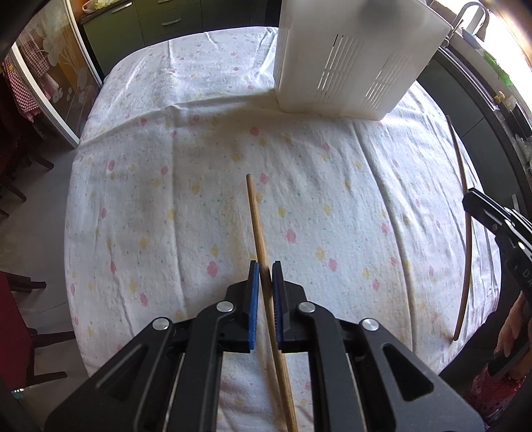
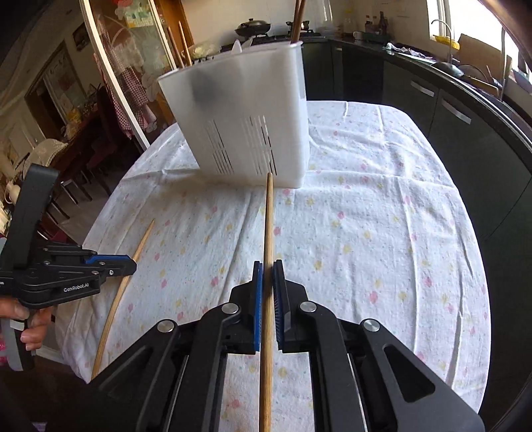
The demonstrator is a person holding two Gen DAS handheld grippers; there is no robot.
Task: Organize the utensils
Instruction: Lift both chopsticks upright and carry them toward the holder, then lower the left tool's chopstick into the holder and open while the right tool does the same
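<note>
My left gripper [image 1: 265, 270] is shut on a light wooden chopstick [image 1: 256, 219] that points forward over the flowered tablecloth [image 1: 166, 186]. My right gripper [image 2: 268, 270] is shut on a darker wooden chopstick [image 2: 268, 226] that points at the white slotted utensil holder [image 2: 239, 119]. The holder [image 1: 349, 56] stands at the far side of the table and holds several utensils and chopsticks [image 2: 297, 20]. In the left wrist view the right gripper [image 1: 498, 226] and its chopstick [image 1: 465, 212] show at the right. In the right wrist view the left gripper [image 2: 129, 264] and its chopstick [image 2: 126, 282] show at the left.
Dark kitchen cabinets [image 2: 432, 99] and a counter with a sink run along the right and back. A glass door [image 1: 50, 83] and dining chairs [image 2: 83, 159] stand to the left. The table edge [image 1: 71, 232] drops off on the left.
</note>
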